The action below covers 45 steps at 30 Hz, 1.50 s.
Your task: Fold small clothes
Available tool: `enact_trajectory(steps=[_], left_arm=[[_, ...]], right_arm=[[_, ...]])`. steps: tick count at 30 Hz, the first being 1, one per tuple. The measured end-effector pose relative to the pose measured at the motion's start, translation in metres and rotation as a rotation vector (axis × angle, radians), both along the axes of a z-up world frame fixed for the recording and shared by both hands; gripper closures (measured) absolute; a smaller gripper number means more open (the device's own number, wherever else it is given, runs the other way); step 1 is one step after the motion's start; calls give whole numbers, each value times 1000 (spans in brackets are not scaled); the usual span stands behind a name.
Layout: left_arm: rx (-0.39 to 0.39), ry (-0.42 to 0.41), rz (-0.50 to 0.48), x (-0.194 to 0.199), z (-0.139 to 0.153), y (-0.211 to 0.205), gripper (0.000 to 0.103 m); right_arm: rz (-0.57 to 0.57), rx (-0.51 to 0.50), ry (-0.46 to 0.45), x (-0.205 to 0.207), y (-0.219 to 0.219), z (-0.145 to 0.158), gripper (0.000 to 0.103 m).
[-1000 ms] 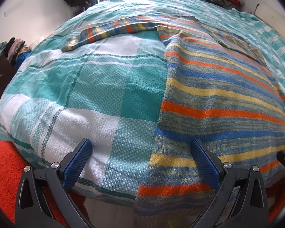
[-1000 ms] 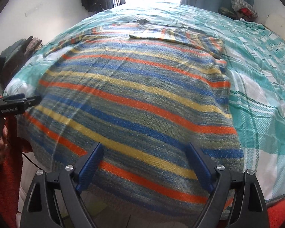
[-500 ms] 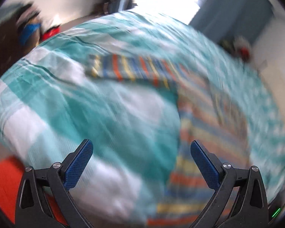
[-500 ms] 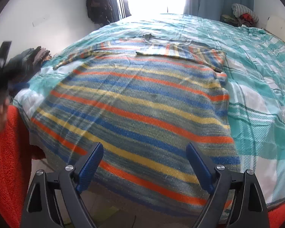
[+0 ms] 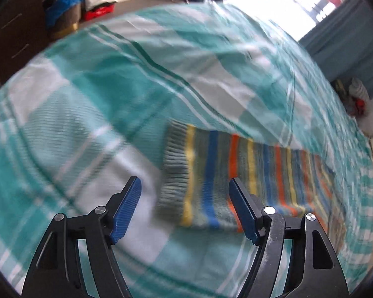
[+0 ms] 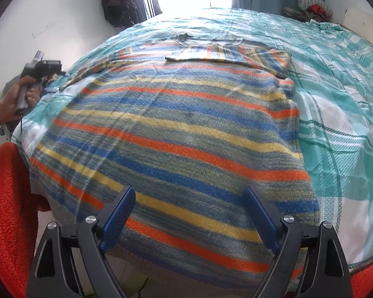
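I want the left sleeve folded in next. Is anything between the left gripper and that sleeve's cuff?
Nothing visible. The left gripper is open, with the cuff of the striped sweater lying flat on the checked bedspread just ahead of its fingertips, uncovered.

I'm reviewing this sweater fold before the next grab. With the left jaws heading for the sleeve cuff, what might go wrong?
1. The left gripper, jaws open, straddles the sleeve cuff over the checked bedspread; closing might pinch both.
2. The left view is motion-blurred, so aim may be off.
3. The striped sweater hem overhangs the bed edge near the open right gripper; tugging the sleeve might drag it off.
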State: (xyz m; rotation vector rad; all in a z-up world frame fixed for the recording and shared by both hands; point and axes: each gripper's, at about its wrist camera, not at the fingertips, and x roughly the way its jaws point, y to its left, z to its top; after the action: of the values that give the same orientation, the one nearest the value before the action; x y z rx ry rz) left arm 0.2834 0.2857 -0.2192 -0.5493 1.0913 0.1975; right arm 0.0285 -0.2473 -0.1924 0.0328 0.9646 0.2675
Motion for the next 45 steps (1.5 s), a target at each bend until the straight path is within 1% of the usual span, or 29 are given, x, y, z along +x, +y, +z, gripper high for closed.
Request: enact_trajectory(steps=[1, 2, 3, 4, 5, 6, 10, 12, 13, 15, 17, 18, 19, 20, 21, 22, 23, 24, 26, 29, 31, 33, 35, 37, 39, 40, 42, 43, 45], left_arm=[[49, 33, -22, 4, -5, -6, 30], [122, 53, -40, 8, -6, -13, 46], [193, 64, -61, 9, -4, -20, 78], [216, 70, -85, 11, -1, -25, 98], [209, 71, -96, 12, 3, -29, 99], [237, 58, -102, 13, 14, -36, 100], [349, -145, -267, 10, 97, -101, 100], [376, -243, -369, 7, 137, -147, 100], [394, -312, -443, 1, 161, -183, 100], [412, -402, -556, -8, 186, -241, 100], [410, -450, -635, -13, 193, -288, 97], [409, -454, -670, -15, 189, -314, 90], [401, -425, -720, -16, 173, -349, 81], [391, -381, -753, -14, 158, -368, 49], [387, -327, -778, -14, 139, -385, 22], [393, -256, -799, -22, 110, -403, 21], [396, -226, -800, -27, 97, -409, 26], [383, -194, -823, -38, 82, -412, 30], [339, -170, -878, -64, 67, -403, 32], [340, -189, -849, -75, 80, -368, 32], [317, -196, -732, -52, 98, -321, 31], [312, -184, -589, -35, 103, -283, 32], [283, -147, -419, -3, 99, -241, 34], [243, -92, -314, 19, 80, -214, 36], [259, -39, -322, 28, 57, -213, 36], [319, 14, -373, 27, 38, -220, 37], [401, 57, -473, 14, 18, -232, 39], [450, 24, -529, 1, 16, -238, 39], [487, -5, -580, -22, 24, -239, 38]], right_arm=[[2, -2, -4, 1, 1, 0, 15], [5, -1, -6, 1, 2, 1, 15], [7, 2, -9, 2, 2, 2, 15], [8, 7, -13, 2, 2, 2, 15], [10, 14, -15, 2, 2, 3, 15], [12, 20, -16, 2, 2, 3, 15], [12, 54, -25, 0, -2, 7, 15], [11, 74, -33, 0, -4, 10, 15], [11, 81, -35, 0, -4, 10, 15], [13, 87, -35, 1, -4, 11, 15], [13, 84, -37, 1, -3, 11, 15], [14, 81, -39, 0, -3, 11, 15], [13, 77, -41, -1, -3, 11, 15], [12, 76, -42, -1, -3, 11, 15], [11, 75, -42, -1, -4, 11, 15], [6, 75, -43, -1, -5, 12, 15], [2, 76, -45, -1, -6, 12, 15], [-1, 81, -48, -3, -8, 14, 15], [-2, 92, -49, -5, -11, 14, 15], [5, 113, -37, -4, -11, 12, 15], [11, 122, -35, -1, -10, 12, 15], [22, 129, -33, 2, -7, 11, 15], [31, 122, -29, 3, -4, 10, 15], [36, 106, -24, 2, -2, 7, 15], [31, 101, -14, 2, -2, 5, 15], [26, 102, -11, 2, -3, 4, 15], [4, 117, -6, 4, -9, 4, 15], [-2, 122, -4, 5, -11, 4, 15], [-16, 140, 1, 7, -16, 4, 15]])
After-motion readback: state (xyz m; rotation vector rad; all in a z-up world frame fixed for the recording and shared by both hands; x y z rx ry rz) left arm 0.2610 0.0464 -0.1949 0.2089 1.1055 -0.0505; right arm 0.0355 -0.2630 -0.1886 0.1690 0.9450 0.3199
